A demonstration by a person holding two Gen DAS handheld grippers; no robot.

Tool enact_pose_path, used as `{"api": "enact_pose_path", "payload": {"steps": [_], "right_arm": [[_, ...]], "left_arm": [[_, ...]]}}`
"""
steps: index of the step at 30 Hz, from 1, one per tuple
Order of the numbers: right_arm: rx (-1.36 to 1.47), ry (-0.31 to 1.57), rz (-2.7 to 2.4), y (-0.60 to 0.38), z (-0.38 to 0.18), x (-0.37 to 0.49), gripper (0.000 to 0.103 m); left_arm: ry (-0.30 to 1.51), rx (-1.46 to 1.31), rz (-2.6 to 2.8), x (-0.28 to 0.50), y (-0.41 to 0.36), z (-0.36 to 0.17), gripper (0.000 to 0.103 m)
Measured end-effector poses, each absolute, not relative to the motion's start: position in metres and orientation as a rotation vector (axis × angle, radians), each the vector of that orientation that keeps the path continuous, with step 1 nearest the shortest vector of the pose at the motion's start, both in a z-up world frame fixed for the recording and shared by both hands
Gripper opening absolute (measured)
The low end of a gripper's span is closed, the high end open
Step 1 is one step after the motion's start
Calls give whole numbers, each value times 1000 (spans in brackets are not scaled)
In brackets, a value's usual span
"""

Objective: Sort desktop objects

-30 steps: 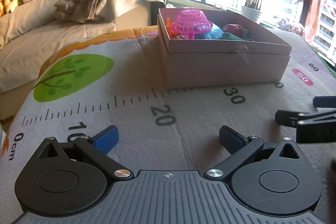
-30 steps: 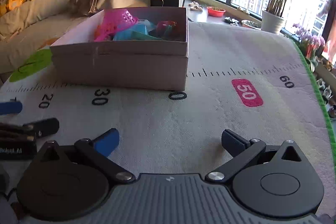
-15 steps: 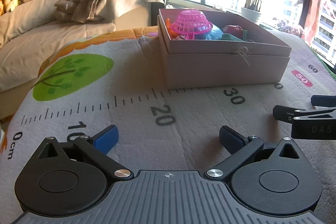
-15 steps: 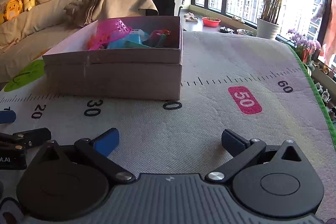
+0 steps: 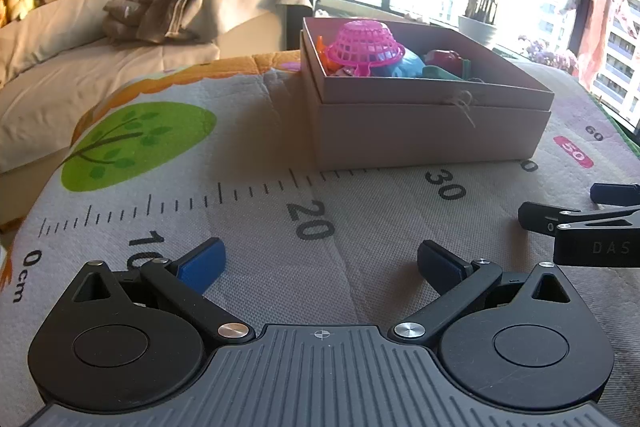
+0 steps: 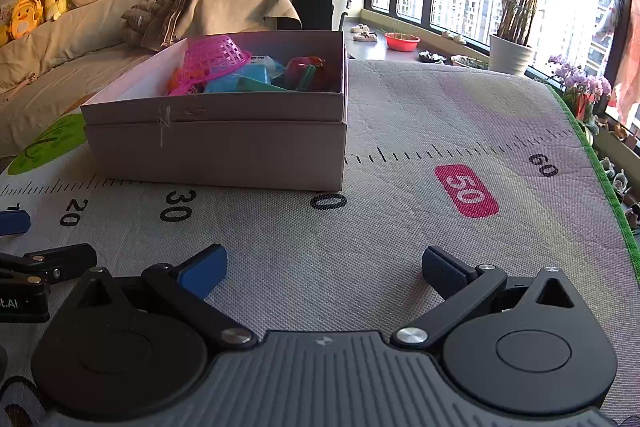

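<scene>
So both the left gripper (image 5: 320, 263) and right gripper (image 6: 325, 269) sit low over the mat (image 6: 400, 131), jaws spread and empty, box (image 6: 216, 151) contents half-hidden.

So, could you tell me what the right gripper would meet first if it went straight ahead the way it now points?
The open right gripper would cross bare mat first. It seems to pass just beside the right front corner of the cardboard box; depth is unclear, so it might clip that corner.

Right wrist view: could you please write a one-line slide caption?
Open right hand-held gripper above the ruler-print mat, facing a cardboard box of plastic toys.
</scene>
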State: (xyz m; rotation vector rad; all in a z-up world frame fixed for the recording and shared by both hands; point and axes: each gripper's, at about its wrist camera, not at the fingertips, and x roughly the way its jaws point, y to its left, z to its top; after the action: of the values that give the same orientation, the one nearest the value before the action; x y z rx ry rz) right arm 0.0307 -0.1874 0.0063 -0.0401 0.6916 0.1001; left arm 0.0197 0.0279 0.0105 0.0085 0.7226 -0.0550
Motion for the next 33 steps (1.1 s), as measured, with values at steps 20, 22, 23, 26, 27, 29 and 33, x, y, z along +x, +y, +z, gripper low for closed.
{"api": "enact_pose_path", "payload": {"steps": [20,22,23,26,27,29,33], "right_arm": [[-40,692,100,-187,6,31,103],[-40,692,100,-187,6,31,103],[-40,692,100,-188,6,31,103],[-40,692,100,-188,7,31,103],[-40,692,100,-187,6,31,103],[-39,692,100,-187,6,31,103],[-40,692,100,-187,6,31,103]], "left_arm": [[722,7,-57,20,29,10,103],[720,4,-58,20,29,10,103],[719,1,-60,19,30,10,103],[718,-4,-62,19,31,10,103],[718,-3,-62,19,31,10,103],[718,-3,-62,19,30,10,103],[719,-1,-61,20,30,10,103]]}}
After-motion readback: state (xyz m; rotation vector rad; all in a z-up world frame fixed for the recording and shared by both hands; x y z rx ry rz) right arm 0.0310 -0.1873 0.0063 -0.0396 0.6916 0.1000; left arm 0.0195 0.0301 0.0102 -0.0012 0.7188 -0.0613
